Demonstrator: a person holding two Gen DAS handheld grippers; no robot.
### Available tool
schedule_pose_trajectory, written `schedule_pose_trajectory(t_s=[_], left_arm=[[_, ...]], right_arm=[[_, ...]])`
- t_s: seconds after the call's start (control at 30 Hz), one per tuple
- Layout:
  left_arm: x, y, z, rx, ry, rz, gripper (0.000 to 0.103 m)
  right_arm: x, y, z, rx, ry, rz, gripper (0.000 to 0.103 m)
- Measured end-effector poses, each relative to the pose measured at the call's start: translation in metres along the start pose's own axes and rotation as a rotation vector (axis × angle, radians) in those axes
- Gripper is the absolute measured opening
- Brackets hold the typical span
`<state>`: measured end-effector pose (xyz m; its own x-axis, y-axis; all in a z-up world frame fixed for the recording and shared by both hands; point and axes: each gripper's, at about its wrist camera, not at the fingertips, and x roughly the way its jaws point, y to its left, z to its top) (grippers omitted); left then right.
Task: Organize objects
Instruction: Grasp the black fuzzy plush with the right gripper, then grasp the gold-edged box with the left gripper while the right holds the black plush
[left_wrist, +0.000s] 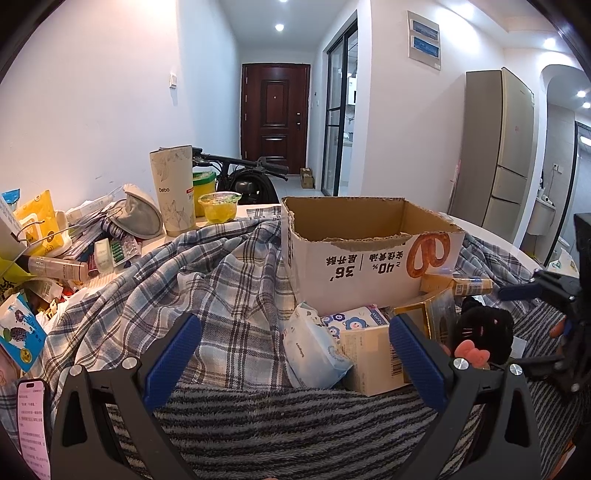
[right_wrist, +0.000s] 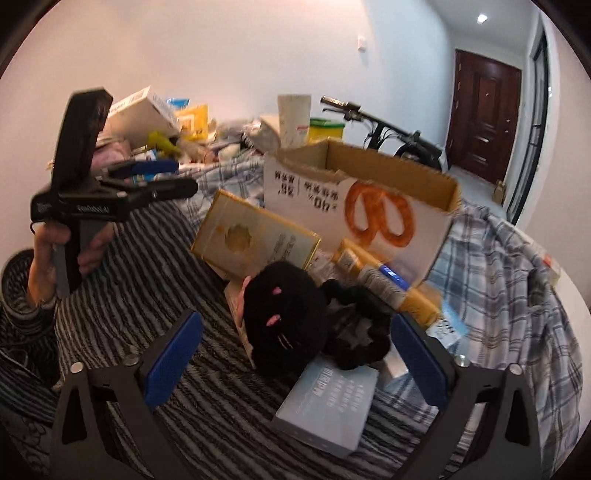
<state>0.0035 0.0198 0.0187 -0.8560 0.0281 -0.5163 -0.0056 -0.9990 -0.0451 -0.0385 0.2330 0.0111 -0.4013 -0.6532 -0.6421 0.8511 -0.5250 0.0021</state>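
A black cat plush (right_wrist: 284, 317) lies on boxes in front of a torn, open cardboard box (right_wrist: 369, 206) printed with a pretzel. My right gripper (right_wrist: 295, 350) is open around the plush, and its blue pads (right_wrist: 173, 354) stand clear of it on both sides. A fuzzy black piece (right_wrist: 358, 332) lies against the plush. Under them sits a pale blue box (right_wrist: 328, 402), with a gold box (right_wrist: 255, 236) behind. My left gripper (left_wrist: 295, 354) is open over plaid cloth (left_wrist: 221, 280), with nothing between its fingers. In the left wrist view the plush (left_wrist: 484, 328) sits at the right.
A grey striped cloth (right_wrist: 184, 280) covers the near table. A wipes pack (left_wrist: 314, 343) and small cartons (left_wrist: 369, 354) lie before the box. At the left are a phone (left_wrist: 33, 417), packets, tubes and a tall tumbler (left_wrist: 173, 192). A bicycle (left_wrist: 240, 173) stands behind.
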Motion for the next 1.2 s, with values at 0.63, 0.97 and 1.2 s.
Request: schedule_pose_trajectory(t_s=[0.63,0.97,1.2], left_arm=[[-0.002,0.002,0.001,-0.007,-0.005,0.0,0.103],[-0.016,-0.023,0.002,0.172,-0.04,-0.09,0.103],[-0.034,-0.103,-0.019,0.905,-0.093,-0.07,0.103]], right_arm=[[-0.016,-0.007,-0.004,0.069,-0.116,-0.008,0.041],[-0.045,-0.021,-0.004,0.152,-0.256,-0.123,0.042],[-0.049,-0.033,-0.006,0.207,-0.282,-0.085,0.042]])
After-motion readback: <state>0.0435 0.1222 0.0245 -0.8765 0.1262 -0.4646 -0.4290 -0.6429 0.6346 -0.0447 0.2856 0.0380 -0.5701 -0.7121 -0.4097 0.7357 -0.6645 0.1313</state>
